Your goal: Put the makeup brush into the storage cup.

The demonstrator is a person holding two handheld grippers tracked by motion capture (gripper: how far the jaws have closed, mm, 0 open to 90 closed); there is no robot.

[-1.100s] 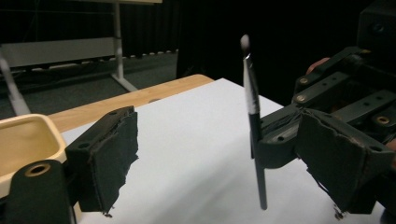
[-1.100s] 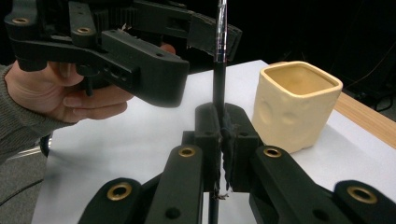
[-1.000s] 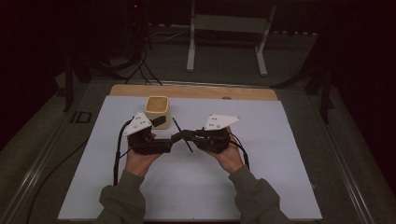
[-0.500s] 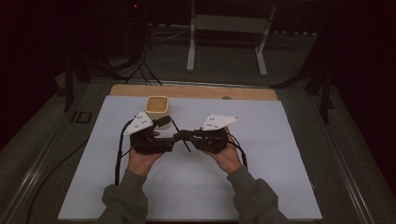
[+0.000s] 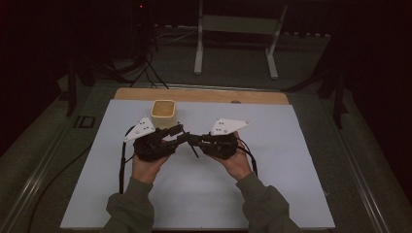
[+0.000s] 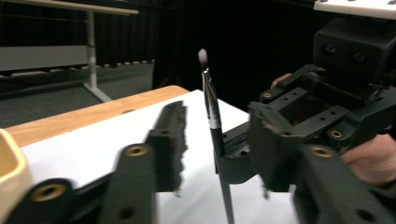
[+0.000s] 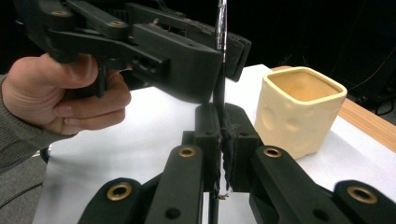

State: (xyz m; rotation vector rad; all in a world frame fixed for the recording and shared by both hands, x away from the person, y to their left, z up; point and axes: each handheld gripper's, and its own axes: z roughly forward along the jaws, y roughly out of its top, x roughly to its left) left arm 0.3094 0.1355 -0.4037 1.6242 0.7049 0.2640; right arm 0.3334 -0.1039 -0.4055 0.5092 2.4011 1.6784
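High view: two hands come in from the near edge of the white worktop (image 5: pixel 291 194) and meet a little behind its middle. The left gripper (image 5: pixel 179 133) and right gripper (image 5: pixel 193 140) point at each other, tips almost touching. A thin dark brush (image 5: pixel 194 151) slants between them. A cream square cup (image 5: pixel 163 113) stands just behind the left gripper, near the far edge, left of centre. A wooden strip (image 5: pixel 204 95) runs along that far edge.

Left gripper view: its two jaws stand apart with the brush (image 6: pixel 212 112) upright in the gap, touching neither pad that I can see. The jaws have just been closing in on it. The pale bristle tip points up. The right gripper (image 6: pixel 243 158) holds the handle from behind; a hand (image 6: pixel 369 156) shows at the right. The cup's rim (image 6: pixel 11 163) sits at the left edge.

Right gripper view: its jaws are pressed together, pinching the brush handle (image 7: pixel 219 100), which runs straight up. The left gripper (image 7: pixel 219 56) reaches across above, its hand (image 7: pixel 65 98) at the left. The cup (image 7: pixel 299 109) stands to the right on the worktop.
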